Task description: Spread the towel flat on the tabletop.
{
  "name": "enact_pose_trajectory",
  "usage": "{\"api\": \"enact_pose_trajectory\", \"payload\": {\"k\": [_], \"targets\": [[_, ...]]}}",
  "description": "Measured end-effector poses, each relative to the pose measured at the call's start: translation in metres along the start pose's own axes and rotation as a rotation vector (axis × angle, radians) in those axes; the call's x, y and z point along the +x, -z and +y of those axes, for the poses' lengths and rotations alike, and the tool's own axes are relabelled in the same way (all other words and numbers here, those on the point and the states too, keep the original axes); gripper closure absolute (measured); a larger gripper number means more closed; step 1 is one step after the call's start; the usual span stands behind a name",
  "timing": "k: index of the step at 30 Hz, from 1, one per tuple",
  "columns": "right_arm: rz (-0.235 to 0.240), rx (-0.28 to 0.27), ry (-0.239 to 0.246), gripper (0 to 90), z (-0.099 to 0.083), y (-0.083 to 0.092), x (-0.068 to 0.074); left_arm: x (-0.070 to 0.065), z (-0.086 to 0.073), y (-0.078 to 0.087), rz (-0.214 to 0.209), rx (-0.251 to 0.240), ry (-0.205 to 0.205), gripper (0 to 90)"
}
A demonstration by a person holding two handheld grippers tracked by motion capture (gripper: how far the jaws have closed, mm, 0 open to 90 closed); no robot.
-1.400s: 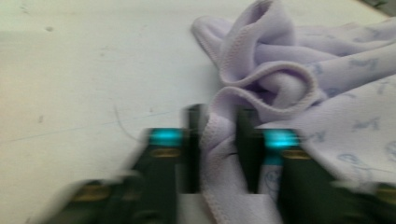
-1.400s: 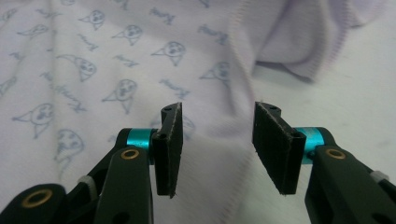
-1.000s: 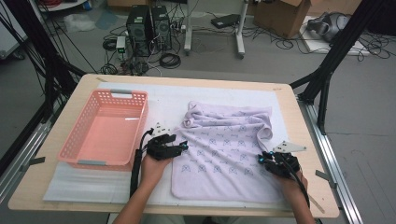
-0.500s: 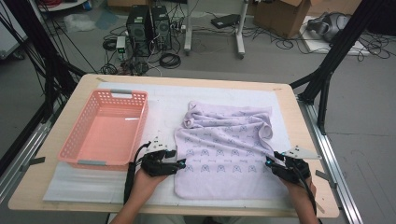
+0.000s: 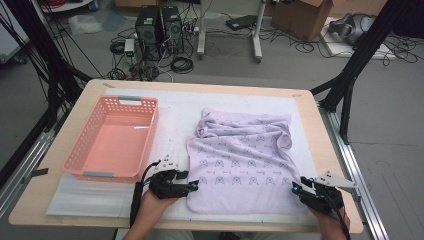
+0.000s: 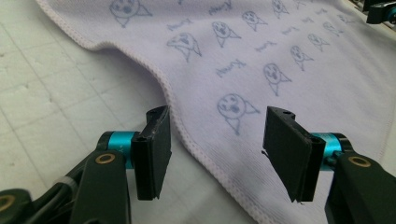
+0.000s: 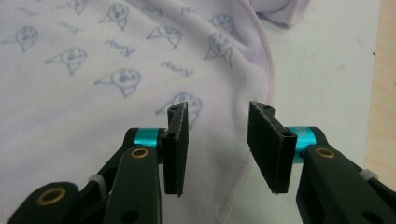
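Note:
A lilac towel (image 5: pixel 240 160) printed with small animal faces lies spread on the white mat, its far edge bunched in folds. My left gripper (image 5: pixel 192 186) is at the towel's near left corner. Its jaws stand open above the hem (image 6: pixel 177 121), with the towel (image 6: pixel 243 56) stretching away beyond. My right gripper (image 5: pixel 296 187) is at the near right corner. Its jaws have just been opening and now stand apart (image 7: pixel 217 140) over the towel's pink-stitched edge (image 7: pixel 268 60), pressing on nothing. The right gripper's tip (image 6: pixel 380 9) shows far off in the left gripper view.
A pink plastic basket (image 5: pixel 75 150) stands empty on the left of the mat, close to my left hand. The white mat (image 5: pixel 175 107) covers most of the wooden table (image 5: pixel 327 150). Black frame legs, cables and computers stand on the floor beyond.
Both hands have drawn back toward the table's near edge, off the towel's sides to its near corners. The right gripper's jaws have gone from shut to open.

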State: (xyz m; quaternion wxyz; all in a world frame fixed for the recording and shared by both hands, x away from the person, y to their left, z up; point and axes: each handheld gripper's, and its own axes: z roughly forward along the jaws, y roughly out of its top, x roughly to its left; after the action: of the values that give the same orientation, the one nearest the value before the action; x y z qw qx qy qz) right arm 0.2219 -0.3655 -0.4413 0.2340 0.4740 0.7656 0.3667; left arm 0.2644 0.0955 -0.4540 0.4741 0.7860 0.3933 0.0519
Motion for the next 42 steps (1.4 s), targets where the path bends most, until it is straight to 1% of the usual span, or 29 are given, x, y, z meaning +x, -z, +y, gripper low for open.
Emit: {"api": "enact_pose_trajectory", "payload": {"k": [3, 5, 7, 8, 9, 10, 11, 12, 13, 15, 17, 19, 20, 23, 24, 27, 29, 33, 39, 41, 42], "targets": [[-0.001, 0.016, 0.000, 57.7, -0.008, 0.004, 0.002, -0.011, -0.006, 0.003, 0.017, 0.007, -0.027, 41.8], [0.002, 0.033, -0.002, 57.5, -0.014, 0.007, 0.004, -0.020, -0.012, 0.005, 0.032, -0.001, -0.045, 41.8], [-0.008, 0.035, -0.010, 58.7, -0.018, 0.010, 0.007, -0.030, -0.017, 0.008, 0.069, 0.000, -0.069, 44.7], [-0.006, 0.037, -0.015, 62.3, -0.019, 0.012, 0.008, -0.033, -0.020, 0.009, 0.084, -0.002, -0.076, 49.2], [-0.002, 0.035, -0.009, 70.1, -0.020, 0.013, 0.009, -0.038, -0.023, 0.010, 0.110, -0.012, -0.094, 56.0], [0.011, 0.033, -0.002, 77.3, -0.022, 0.015, 0.010, -0.043, -0.029, 0.011, 0.141, -0.027, -0.129, 63.7], [0.014, 0.034, 0.008, 81.4, -0.024, 0.018, 0.011, -0.044, -0.031, 0.012, 0.148, -0.036, -0.136, 72.2], [0.013, 0.032, 0.010, 83.1, -0.025, 0.019, 0.011, -0.043, -0.034, 0.015, 0.126, -0.042, -0.097, 80.8], [0.014, 0.031, 0.006, 85.5, -0.026, 0.022, 0.012, -0.044, -0.036, 0.016, 0.126, -0.049, -0.079, 85.0], [0.027, 0.033, -0.010, 86.7, -0.030, 0.027, 0.014, -0.049, -0.041, 0.021, 0.141, -0.059, -0.076, 85.8], [0.040, 0.030, -0.013, 86.8, -0.036, 0.034, 0.016, -0.054, -0.047, 0.027, 0.144, -0.057, -0.075, 86.1], [0.048, 0.036, -0.001, 87.0, -0.043, 0.044, 0.020, -0.059, -0.052, 0.032, 0.139, -0.054, -0.075, 86.2], [0.050, 0.038, 0.011, 87.0, -0.045, 0.047, 0.021, -0.062, -0.055, 0.035, 0.133, -0.056, -0.070, 86.2], [0.060, 0.043, 0.025, 87.1, -0.053, 0.059, 0.027, -0.068, -0.061, 0.045, 0.117, -0.062, -0.060, 86.3], [0.062, 0.042, 0.028, 87.1, -0.054, 0.061, 0.029, -0.072, -0.064, 0.051, 0.115, -0.067, -0.057, 86.2], [0.075, 0.052, 0.040, 87.2, -0.060, 0.069, 0.037, -0.077, -0.072, 0.061, 0.111, -0.077, -0.045, 86.2], [0.087, 0.055, 0.050, 87.3, -0.065, 0.074, 0.042, -0.080, -0.079, 0.068, 0.108, -0.070, -0.044, 86.2], [0.112, 0.066, 0.064, 87.2, -0.077, 0.087, 0.052, -0.086, -0.090, 0.075, 0.095, -0.059, -0.040, 86.2], [0.142, 0.086, 0.068, 87.3, -0.092, 0.101, 0.061, -0.100, -0.103, 0.087, 0.077, -0.045, -0.055, 86.2], [0.153, 0.086, 0.064, 87.1, -0.097, 0.106, 0.064, -0.105, -0.109, 0.088, 0.070, -0.033, -0.056, 86.0], [0.155, 0.086, 0.063, 85.8, -0.099, 0.108, 0.065, -0.106, -0.111, 0.087, 0.075, -0.033, -0.054, 85.2]]}}
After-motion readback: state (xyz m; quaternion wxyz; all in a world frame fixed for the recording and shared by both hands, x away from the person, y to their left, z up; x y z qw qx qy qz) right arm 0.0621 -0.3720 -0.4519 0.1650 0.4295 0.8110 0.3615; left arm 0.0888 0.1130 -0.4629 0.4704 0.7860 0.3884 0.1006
